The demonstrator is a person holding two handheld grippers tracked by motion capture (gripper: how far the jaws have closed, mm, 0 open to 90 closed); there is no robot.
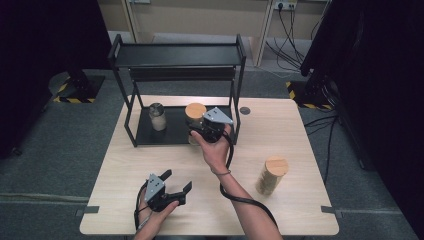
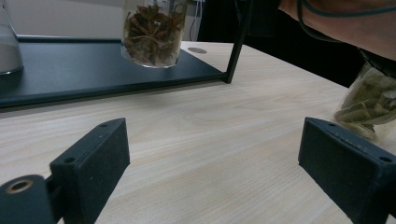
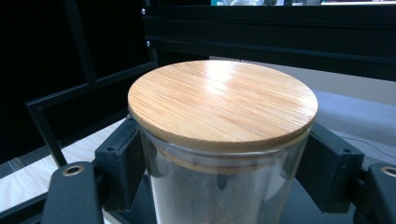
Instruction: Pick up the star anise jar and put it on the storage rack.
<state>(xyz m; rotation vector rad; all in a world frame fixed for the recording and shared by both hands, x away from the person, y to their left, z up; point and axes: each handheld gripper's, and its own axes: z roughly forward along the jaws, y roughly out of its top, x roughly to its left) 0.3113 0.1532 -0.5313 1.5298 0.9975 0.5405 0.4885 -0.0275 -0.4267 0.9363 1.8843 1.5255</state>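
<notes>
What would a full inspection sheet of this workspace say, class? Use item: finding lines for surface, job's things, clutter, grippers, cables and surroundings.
Surface: light wooden table, bare in front.
Job's things: glass jar with wooden lid, held at the black rack's lower shelf.
Clutter: metal-lidded jar on that shelf; tall leaf jar on the table at right.
Grippers: right gripper clamps the jar below its lid; left gripper open, holding nothing.
Cables: one trails from each gripper; more by the wall socket.
Surroundings: grey floor, dark stands either side.
</notes>
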